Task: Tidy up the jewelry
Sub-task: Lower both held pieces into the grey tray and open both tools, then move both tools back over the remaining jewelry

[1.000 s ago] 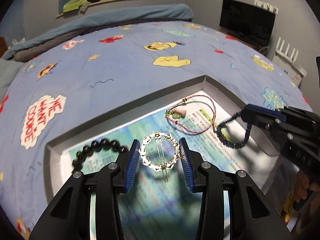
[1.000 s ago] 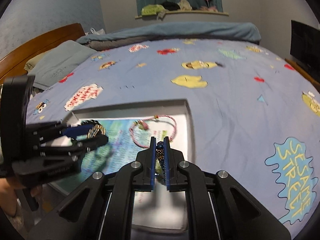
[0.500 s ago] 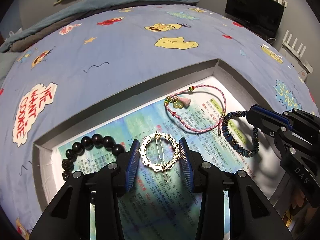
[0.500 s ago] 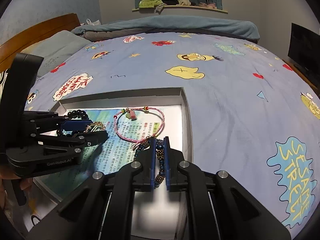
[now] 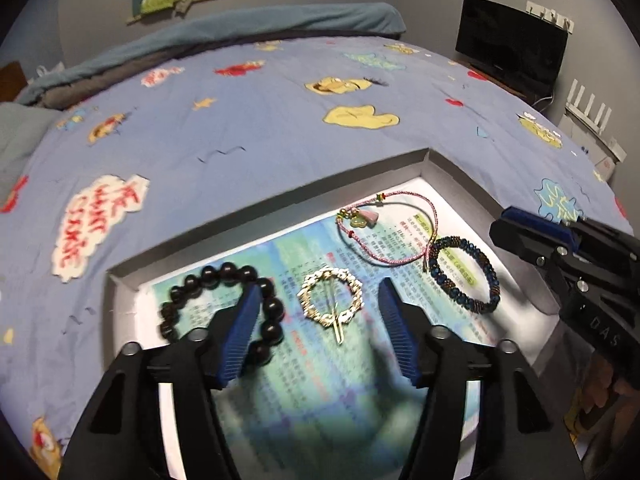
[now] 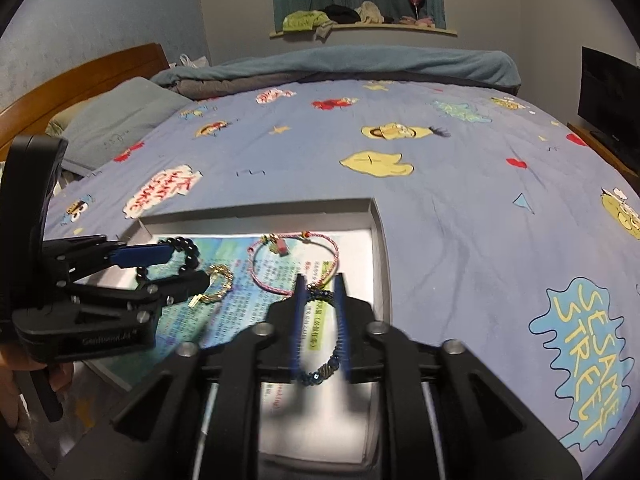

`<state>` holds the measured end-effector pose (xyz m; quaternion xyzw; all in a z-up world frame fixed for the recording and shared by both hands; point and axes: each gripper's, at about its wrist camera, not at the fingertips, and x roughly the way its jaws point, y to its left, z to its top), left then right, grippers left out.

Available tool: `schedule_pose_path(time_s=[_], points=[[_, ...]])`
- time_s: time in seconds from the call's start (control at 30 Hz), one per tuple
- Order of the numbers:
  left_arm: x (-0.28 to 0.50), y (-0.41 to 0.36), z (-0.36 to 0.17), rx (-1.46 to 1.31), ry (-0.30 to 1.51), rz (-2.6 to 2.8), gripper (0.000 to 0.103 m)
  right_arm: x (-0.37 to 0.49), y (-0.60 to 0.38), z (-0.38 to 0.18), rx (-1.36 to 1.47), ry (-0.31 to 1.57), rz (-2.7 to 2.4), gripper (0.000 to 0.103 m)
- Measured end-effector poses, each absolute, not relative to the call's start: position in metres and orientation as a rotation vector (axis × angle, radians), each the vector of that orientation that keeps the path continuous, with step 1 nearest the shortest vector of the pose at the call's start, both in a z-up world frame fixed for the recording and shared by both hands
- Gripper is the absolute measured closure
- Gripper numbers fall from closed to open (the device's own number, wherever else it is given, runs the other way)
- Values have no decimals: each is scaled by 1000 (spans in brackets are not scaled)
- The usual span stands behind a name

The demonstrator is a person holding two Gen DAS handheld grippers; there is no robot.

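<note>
A grey-walled tray (image 5: 280, 200) lined with printed paper lies on the bed. On the lining lies a gold ring hair clip (image 5: 332, 300), between the fingers of my left gripper (image 5: 320, 292); its jaws are opening and the pads stand clear of it. A black bead bracelet (image 5: 224, 304) lies partly under the left finger. My right gripper (image 6: 320, 280) is opening too, with the blue bead bracelet (image 6: 320, 376) lying loose between its pads. A pink cord bracelet (image 5: 384, 232) rests at the tray's far side. The right gripper (image 5: 532, 228) also shows at the right edge of the left wrist view.
The tray sits on a blue cartoon-print bedsheet (image 6: 440, 200). A pillow (image 6: 120, 120) and wooden headboard (image 6: 80, 72) are at the far left, a dark television (image 5: 512, 44) at the right. A hand (image 6: 24, 376) holds the left gripper's handle.
Both grippers have opened. The gold clip left the left pads and lies on the lining. The blue bead bracelet dropped from the right pads onto the tray.
</note>
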<state>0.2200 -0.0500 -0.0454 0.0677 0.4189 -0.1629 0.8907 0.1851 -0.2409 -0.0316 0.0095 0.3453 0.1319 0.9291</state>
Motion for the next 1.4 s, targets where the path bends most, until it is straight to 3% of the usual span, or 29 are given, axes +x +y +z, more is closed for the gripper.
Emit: schedule_pose_path(time_s=[0.1, 0.53, 0.63, 1.4], points=[[207, -44, -36, 142, 845, -315, 27, 178, -242, -23, 36, 685, 274, 73], [152, -3, 0, 82, 762, -241, 11, 149, -249, 2, 80, 613, 255, 14], [138, 6, 8, 64, 743, -235, 10, 144, -246, 7, 77, 599, 252, 7], [22, 42, 33, 64, 716, -267, 9, 53, -222, 47, -13, 613, 255, 6]])
